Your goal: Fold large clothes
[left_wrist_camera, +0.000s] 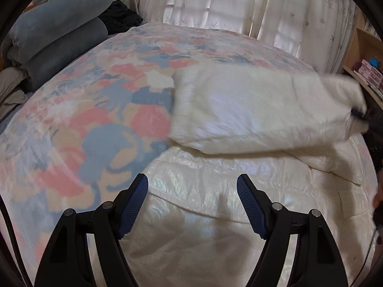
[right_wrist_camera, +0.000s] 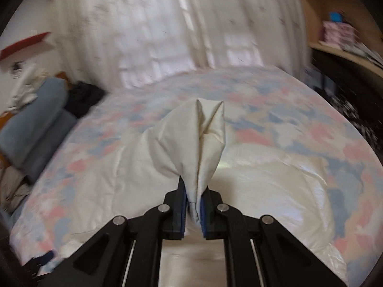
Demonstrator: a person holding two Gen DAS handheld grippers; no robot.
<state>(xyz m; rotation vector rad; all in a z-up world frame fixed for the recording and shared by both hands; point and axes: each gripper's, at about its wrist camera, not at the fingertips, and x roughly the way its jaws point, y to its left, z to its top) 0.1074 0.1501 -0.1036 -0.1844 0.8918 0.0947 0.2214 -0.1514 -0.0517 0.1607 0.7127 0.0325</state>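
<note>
A cream, shiny padded jacket [left_wrist_camera: 203, 227] lies spread on a bed with a pink, blue and beige patterned cover [left_wrist_camera: 83, 119]. My left gripper [left_wrist_camera: 191, 179] hovers open over the jacket's body, with nothing between its blue pads. One sleeve [left_wrist_camera: 239, 107] is lifted off the bed and stretches toward the right, blurred. In the right wrist view my right gripper [right_wrist_camera: 194, 191] is shut on the end of that sleeve [right_wrist_camera: 191, 143], which bunches up out of the jaws above the jacket [right_wrist_camera: 275, 179]. The right gripper [left_wrist_camera: 359, 114] shows dark at the sleeve's far end.
Rolled blue-grey bedding [left_wrist_camera: 55, 33] and a dark heap of clothes [left_wrist_camera: 119, 16] sit at the bed's far left. Pale curtains [left_wrist_camera: 215, 0] hang behind the bed. A wooden shelf [left_wrist_camera: 366, 71] with small boxes stands at the right. A hand [left_wrist_camera: 378, 197] shows at the right edge.
</note>
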